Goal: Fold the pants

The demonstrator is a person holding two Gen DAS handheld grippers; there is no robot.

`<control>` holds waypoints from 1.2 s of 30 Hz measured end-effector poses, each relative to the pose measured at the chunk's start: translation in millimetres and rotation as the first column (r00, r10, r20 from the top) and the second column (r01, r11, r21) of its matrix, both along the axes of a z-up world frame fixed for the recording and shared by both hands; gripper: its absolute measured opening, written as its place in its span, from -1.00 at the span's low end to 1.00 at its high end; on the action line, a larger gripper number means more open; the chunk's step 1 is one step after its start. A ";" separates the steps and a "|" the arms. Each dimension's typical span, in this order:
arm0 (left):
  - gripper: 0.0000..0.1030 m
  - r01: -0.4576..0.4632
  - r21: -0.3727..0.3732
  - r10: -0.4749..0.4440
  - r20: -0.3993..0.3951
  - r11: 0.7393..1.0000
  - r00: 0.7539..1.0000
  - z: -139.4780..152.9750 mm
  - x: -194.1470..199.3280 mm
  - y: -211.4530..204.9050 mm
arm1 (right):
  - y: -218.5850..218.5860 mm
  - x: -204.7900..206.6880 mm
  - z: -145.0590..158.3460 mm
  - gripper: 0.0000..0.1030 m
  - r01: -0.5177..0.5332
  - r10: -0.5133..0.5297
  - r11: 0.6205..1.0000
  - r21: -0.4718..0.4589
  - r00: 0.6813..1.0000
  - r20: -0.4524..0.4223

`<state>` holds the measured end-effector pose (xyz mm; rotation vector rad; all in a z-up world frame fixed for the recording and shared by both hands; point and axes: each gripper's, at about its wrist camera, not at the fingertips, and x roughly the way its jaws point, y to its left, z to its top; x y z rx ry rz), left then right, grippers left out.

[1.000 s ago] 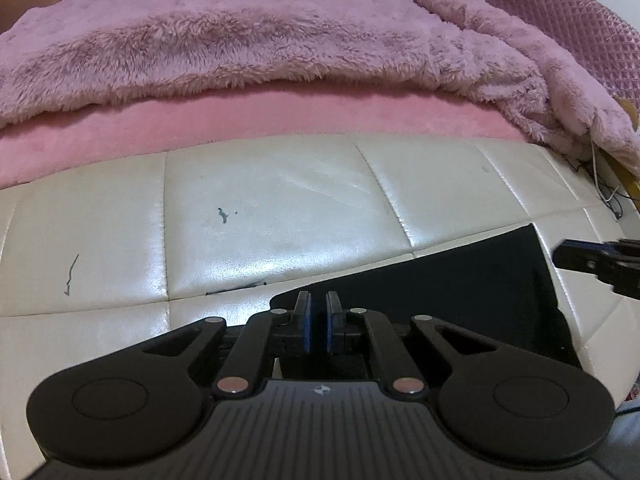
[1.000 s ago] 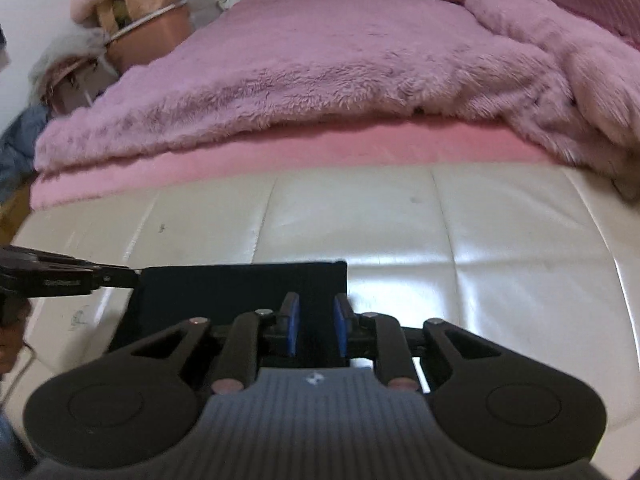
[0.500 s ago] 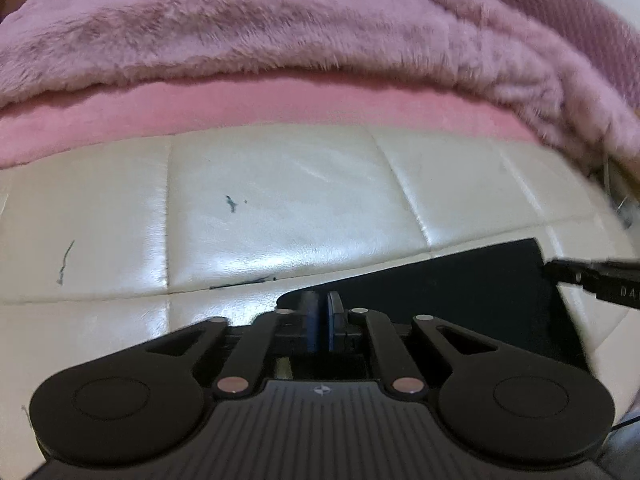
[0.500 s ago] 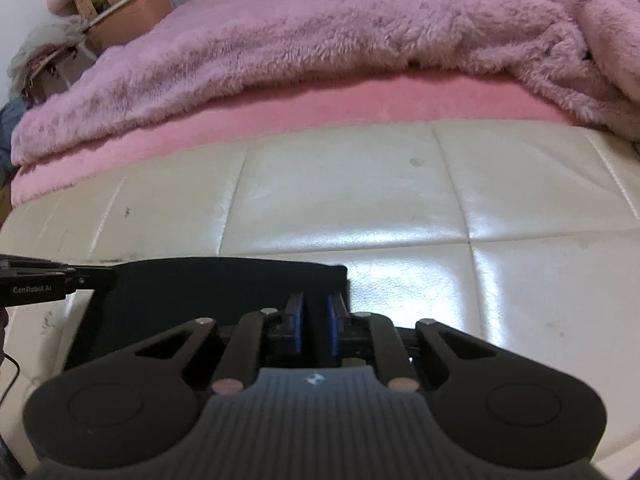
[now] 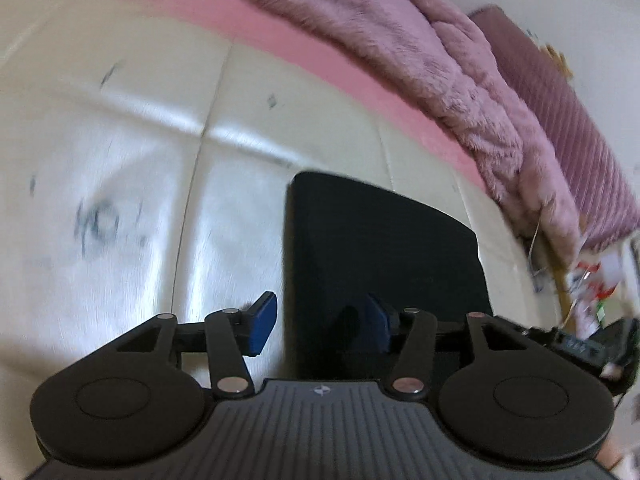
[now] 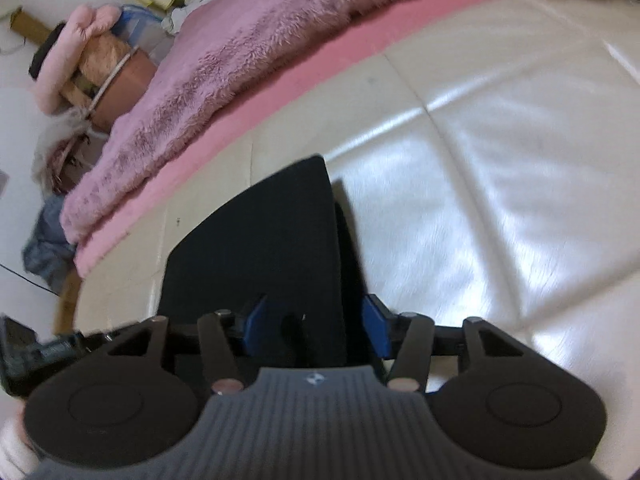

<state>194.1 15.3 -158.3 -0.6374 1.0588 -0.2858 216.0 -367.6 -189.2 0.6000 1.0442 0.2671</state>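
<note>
The black pants [image 5: 384, 260] lie folded into a flat rectangle on the cream quilted leather surface [image 5: 120, 200]. My left gripper [image 5: 320, 320] is at their near left corner. Its jaws are opening, and the pants' left edge lies between the blue pads [image 5: 262, 322] without being pressed. In the right wrist view the pants [image 6: 272, 240] run away from my right gripper [image 6: 316, 326]. Its jaws are also opening, astride the near right edge, and the pads [image 6: 376, 330] stand off the cloth. Each gripper shows at the other view's edge: right gripper [image 5: 580, 344], left gripper [image 6: 40, 352].
A fuzzy pink blanket [image 5: 440, 60] and a pink sheet [image 6: 320, 64] border the far side of the leather surface. Beyond its left end stand a basket with plush items [image 6: 100, 80] and a heap of clothes [image 6: 48, 240]. Loose cables [image 5: 536, 248] hang at the far right.
Both grippers were shut on the pants' near edge and have since spread their jaws off it. Both have rolled and dropped closer, so the views tilt. The pants lie flat.
</note>
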 end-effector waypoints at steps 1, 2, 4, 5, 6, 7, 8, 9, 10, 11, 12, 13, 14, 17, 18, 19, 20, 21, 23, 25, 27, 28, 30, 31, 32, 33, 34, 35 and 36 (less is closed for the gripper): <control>0.15 -0.010 -0.023 0.010 -0.014 1.000 1.000 -4.9 0.2 2.0 | -0.3 -0.5 -3.0 -0.04 0.006 -0.006 1.000 0.011 1.000 -0.006; 0.15 -0.014 -0.032 0.014 -0.022 0.999 1.000 -8.7 0.5 2.6 | 0.7 -0.4 -5.4 -0.04 0.006 -0.006 1.000 0.010 1.000 -0.010; 0.17 -0.021 -0.068 0.019 -0.022 0.997 1.000 -14.7 0.8 3.8 | 2.5 1.9 -10.8 -0.04 -0.001 0.001 1.000 0.001 1.000 -0.015; 0.21 -0.024 -0.086 0.022 -0.021 0.996 1.000 -17.0 0.1 5.2 | 2.9 3.3 -14.0 -0.04 -0.001 0.001 1.000 0.000 1.000 -0.019; 0.21 -0.028 -0.105 0.026 -0.020 0.994 0.999 -19.3 1.2 6.2 | 0.9 3.7 -16.3 -0.04 0.001 -0.001 1.000 0.008 1.000 -0.018; 0.23 -0.032 -0.125 0.030 -0.019 0.992 0.999 -22.2 0.5 7.7 | 0.8 4.7 -18.1 -0.04 0.006 -0.006 1.000 0.019 1.000 -0.016; 0.25 -0.035 -0.145 0.033 -0.018 0.989 0.999 -24.8 1.1 8.9 | 0.1 6.5 -20.1 -0.04 0.012 -0.011 0.999 0.031 1.000 -0.019; 0.25 -0.041 -0.170 0.039 -0.017 0.985 0.999 -28.2 0.8 11.0 | -0.6 7.8 -21.8 -0.04 0.013 -0.012 0.999 0.039 1.000 -0.023; 0.25 -0.051 -0.195 0.048 -0.019 0.979 0.999 -31.6 2.0 12.7 | -4.9 10.0 -23.3 -0.04 0.011 -0.009 0.999 0.048 1.000 -0.026; 0.25 -0.056 -0.216 0.053 -0.021 0.975 0.998 -34.7 2.4 14.1 | -7.2 12.3 -25.1 -0.04 0.009 -0.007 0.998 0.058 1.000 -0.028; 0.23 -0.062 -0.234 0.058 -0.023 0.970 0.998 -37.7 3.6 14.3 | -9.0 14.2 -27.0 -0.05 0.009 -0.007 0.998 0.070 0.999 -0.031; 0.20 -0.065 -0.248 0.061 -0.024 0.967 0.998 -39.8 5.4 13.8 | -10.3 16.8 -29.2 -0.06 0.013 -0.010 0.996 0.087 0.999 -0.036; 0.13 -0.062 -0.252 0.058 -0.023 0.966 0.998 -41.2 6.4 11.7 | -11.7 18.7 -30.6 -0.10 0.020 -0.016 0.995 0.099 0.999 -0.040; -0.05 -0.056 -0.261 0.052 -0.022 0.964 0.998 -45.0 10.0 6.8 | -6.3 25.5 -32.7 -0.17 0.023 -0.019 0.995 0.094 0.998 -0.052; -0.15 -0.061 -0.263 0.056 -0.029 0.963 0.998 -46.6 11.1 6.3 | -2.9 27.3 -31.9 -0.19 0.018 -0.013 0.996 0.083 0.999 -0.052; -0.22 -0.065 -0.271 0.057 -0.039 0.960 0.998 -48.3 12.5 7.0 | 0.5 29.1 -30.8 -0.22 0.005 -0.001 0.997 0.071 0.999 -0.050; -0.34 -0.070 -0.282 0.058 -0.049 0.957 0.997 -50.3 13.4 8.9 | 3.2 30.4 -29.8 -0.26 -0.008 0.010 0.999 0.053 0.999 -0.049; -0.44 -0.075 -0.293 0.060 -0.060 0.953 0.996 -52.4 14.7 10.1 | 4.6 31.1 -29.4 -0.32 -0.013 0.015 0.999 0.049 0.999 -0.049; -0.55 -0.083 -0.311 0.065 -0.067 0.947 0.996 -54.1 14.2 11.9 | 4.4 31.2 -29.9 -0.40 -0.005 0.008 0.998 0.055 0.998 -0.055; -0.58 -0.091 -0.290 0.075 -0.067 0.953 0.995 -51.0 12.8 9.6 | 5.1 30.4 -28.8 -0.47 0.007 -0.004 0.999 0.052 0.998 -0.059; -0.62 -0.091 -0.252 0.080 -0.055 0.963 0.995 -44.9 10.4 6.2 | 9.7 30.2 -24.6 -0.57 0.001 0.000 1.000 0.022 0.999 -0.052; -0.62 -0.087 -0.224 0.079 -0.047 0.971 0.996 -40.1 10.0 3.7 | 11.0 30.4 -22.7 -0.60 -0.002 0.002 1.000 0.006 0.999 -0.050; -0.64 -0.079 -0.181 0.074 -0.037 0.980 0.997 -31.8 10.6 0.9 | 14.0 31.9 -16.5 -0.71 -0.006 0.006 1.000 -0.016 0.999 -0.050; -0.64 -0.075 -0.166 0.070 -0.031 0.983 0.997 -27.8 10.8 0.6 | 14.7 32.2 -13.4 -0.72 -0.008 0.007 1.000 -0.024 0.999 -0.049; -0.65 -0.069 -0.157 0.066 -0.025 0.985 0.998 -24.3 11.1 0.8 | 15.2 31.3 -9.9 -0.74 -0.010 0.008 0.999 -0.030 0.999 -0.048; -0.65 -0.065 -0.148 0.062 -0.021 0.987 0.998 -20.5 11.4 1.5 | 17.2 31.6 -6.7 -0.76 -0.013 0.011 0.999 -0.035 0.999 -0.047; -0.65 -0.064 -0.143 0.062 -0.015 0.988 0.998 -16.2 10.6 4.2 | 20.1 32.0 -2.8 -0.76 -0.017 0.016 0.999 -0.039 0.999 -0.045; -0.66 -0.064 -0.138 0.063 -0.006 0.988 0.998 -11.9 9.5 8.0 | 22.0 31.1 0.4 -0.77 -0.021 0.019 0.999 -0.039 0.999 -0.041; -0.66 -0.064 -0.131 0.065 0.004 0.989 0.998 -7.0 8.6 12.2 | 24.9 30.5 3.9 -0.79 -0.026 0.024 0.999 -0.034 0.999 -0.035</control>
